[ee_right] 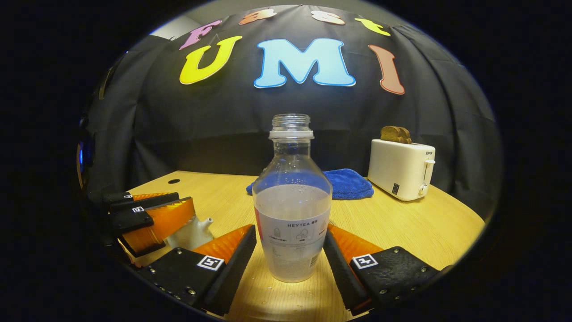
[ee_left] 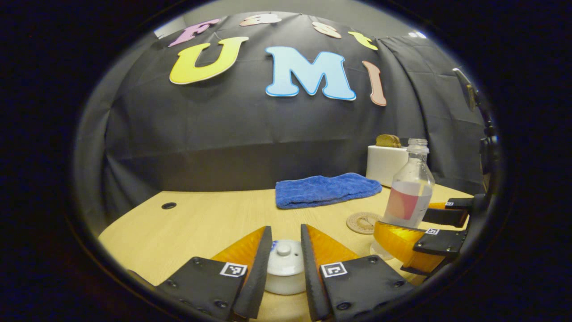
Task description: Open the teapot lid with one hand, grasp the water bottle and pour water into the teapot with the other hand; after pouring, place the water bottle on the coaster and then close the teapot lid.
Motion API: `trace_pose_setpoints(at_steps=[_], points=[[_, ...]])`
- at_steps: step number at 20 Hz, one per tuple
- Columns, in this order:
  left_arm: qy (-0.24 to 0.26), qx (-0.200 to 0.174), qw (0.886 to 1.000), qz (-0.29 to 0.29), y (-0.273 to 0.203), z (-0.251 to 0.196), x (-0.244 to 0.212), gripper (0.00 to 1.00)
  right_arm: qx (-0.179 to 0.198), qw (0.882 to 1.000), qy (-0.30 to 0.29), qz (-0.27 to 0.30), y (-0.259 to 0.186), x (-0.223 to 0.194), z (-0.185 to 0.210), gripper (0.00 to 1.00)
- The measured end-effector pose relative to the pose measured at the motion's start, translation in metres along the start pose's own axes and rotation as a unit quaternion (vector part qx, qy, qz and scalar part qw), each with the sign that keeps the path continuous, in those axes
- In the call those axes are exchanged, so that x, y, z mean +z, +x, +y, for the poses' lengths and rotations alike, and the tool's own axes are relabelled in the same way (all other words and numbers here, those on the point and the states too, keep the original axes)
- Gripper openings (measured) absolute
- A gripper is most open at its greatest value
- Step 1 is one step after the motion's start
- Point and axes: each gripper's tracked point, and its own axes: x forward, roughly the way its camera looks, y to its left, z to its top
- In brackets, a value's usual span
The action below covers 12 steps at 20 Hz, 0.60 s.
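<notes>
A white teapot (ee_left: 284, 279) with its knobbed lid (ee_left: 283, 257) on stands at the table's near edge. My left gripper (ee_left: 286, 228) hangs open just over it, one finger on each side of the lid, with a gap to the knob. In the right gripper view the teapot (ee_right: 190, 235) pokes its spout out from under the left gripper (ee_right: 185, 200). The uncapped, partly filled water bottle (ee_right: 292, 201) stands upright on the table with my right gripper (ee_right: 290, 228) shut on its lower body. The left gripper view has the bottle (ee_left: 411, 188) and right gripper (ee_left: 402, 219) at the right. A round coaster (ee_left: 363, 222) lies beside the bottle.
A folded blue towel (ee_left: 326, 190) lies mid-table toward the back. A white toaster (ee_right: 402, 170) holding toast stands at the back right. The wooden table (ee_left: 201, 223) has a small cable hole (ee_left: 169, 205) at the far left. Bare wood stretches right of the bottle.
</notes>
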Motion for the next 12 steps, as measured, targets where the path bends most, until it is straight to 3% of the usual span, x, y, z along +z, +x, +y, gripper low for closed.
trace_pose_setpoints(at_steps=[1, 2, 10, 12], points=[[0.001, 0.002, 1.000, 0.002, -0.0001, -0.0001, 0.0001, 0.43, 0.000, 1.000, -0.002, -0.001, -0.0029, 0.0019, -0.0002, 0.89], [0.002, 0.003, 1.000, 0.005, -0.0002, 0.0002, -0.0011, 0.43, 0.000, 1.000, -0.003, -0.001, -0.0021, 0.0019, 0.0005, 0.77], [0.013, 0.013, 1.000, 0.009, -0.0012, 0.0024, 0.0009, 0.43, 0.000, 1.000, -0.006, 0.000, -0.0018, 0.0010, 0.0005, 0.77], [0.010, 0.028, 1.000, 0.007, -0.0004, 0.0070, -0.0031, 0.30, 0.000, 1.000, -0.006, 0.000, -0.0025, 0.0013, 0.0007, 0.77]])
